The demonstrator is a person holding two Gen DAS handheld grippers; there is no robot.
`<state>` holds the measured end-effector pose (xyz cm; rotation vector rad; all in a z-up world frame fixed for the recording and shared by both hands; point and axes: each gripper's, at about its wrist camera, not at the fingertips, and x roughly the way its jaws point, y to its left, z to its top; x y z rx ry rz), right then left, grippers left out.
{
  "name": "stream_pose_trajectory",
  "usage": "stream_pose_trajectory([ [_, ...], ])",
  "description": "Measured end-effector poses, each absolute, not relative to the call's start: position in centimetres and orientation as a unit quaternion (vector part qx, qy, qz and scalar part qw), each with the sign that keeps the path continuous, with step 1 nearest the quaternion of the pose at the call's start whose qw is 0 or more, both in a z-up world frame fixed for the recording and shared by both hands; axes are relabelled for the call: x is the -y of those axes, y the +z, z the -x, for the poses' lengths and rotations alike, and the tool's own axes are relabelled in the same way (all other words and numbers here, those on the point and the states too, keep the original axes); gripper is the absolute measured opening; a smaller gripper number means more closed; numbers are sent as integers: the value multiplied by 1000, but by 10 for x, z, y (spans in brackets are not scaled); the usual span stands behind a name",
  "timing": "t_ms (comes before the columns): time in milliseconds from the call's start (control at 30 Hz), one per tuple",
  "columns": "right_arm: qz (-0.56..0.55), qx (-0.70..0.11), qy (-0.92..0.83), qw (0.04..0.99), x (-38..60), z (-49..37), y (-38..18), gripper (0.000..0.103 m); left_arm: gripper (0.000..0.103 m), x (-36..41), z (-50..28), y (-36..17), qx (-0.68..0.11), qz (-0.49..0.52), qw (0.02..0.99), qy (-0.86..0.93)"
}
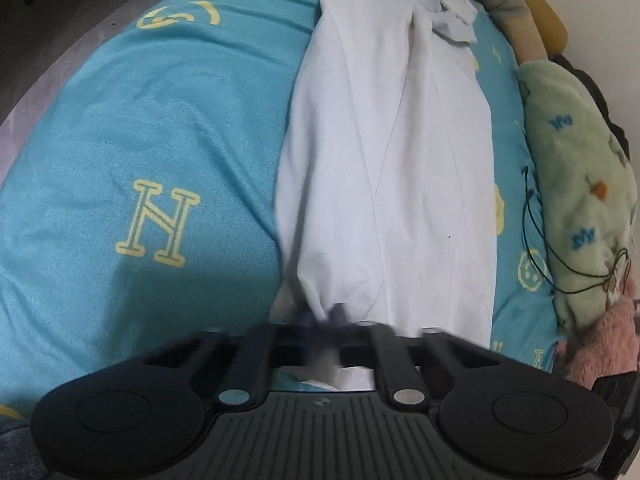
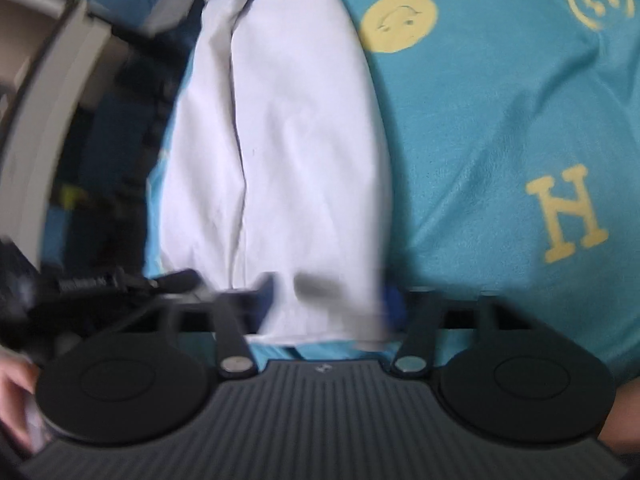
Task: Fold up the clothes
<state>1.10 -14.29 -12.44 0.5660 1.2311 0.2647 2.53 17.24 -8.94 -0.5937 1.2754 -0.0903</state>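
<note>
A white garment (image 1: 384,160) lies folded into a long narrow strip on the teal bed sheet (image 1: 160,128). My left gripper (image 1: 326,318) is shut on the near end of the strip, with cloth bunched between its fingers. In the right wrist view the same white garment (image 2: 288,140) runs away from me over the teal sheet (image 2: 500,120). My right gripper (image 2: 324,300) has cloth draped across its blurred fingers, which stand apart at the strip's other end.
A green fleece blanket (image 1: 576,184) and a pink plush cloth (image 1: 600,344) lie along the right side. A thin black cord (image 1: 536,232) rests by the blanket. The bed's edge and grey floor (image 1: 60,40) are at the left. Dark gear (image 2: 132,92) sits beyond the bed's edge.
</note>
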Motion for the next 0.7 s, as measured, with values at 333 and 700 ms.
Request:
stream_pose_trajectory([
  [333,-297,-440,140,836,174,20,-15,7,2,-191,9,23,-449,371,808,-86],
  [700,-298,-345,147,878,200,124,52,7,2,-182,122,67,-403,383,825,-102],
])
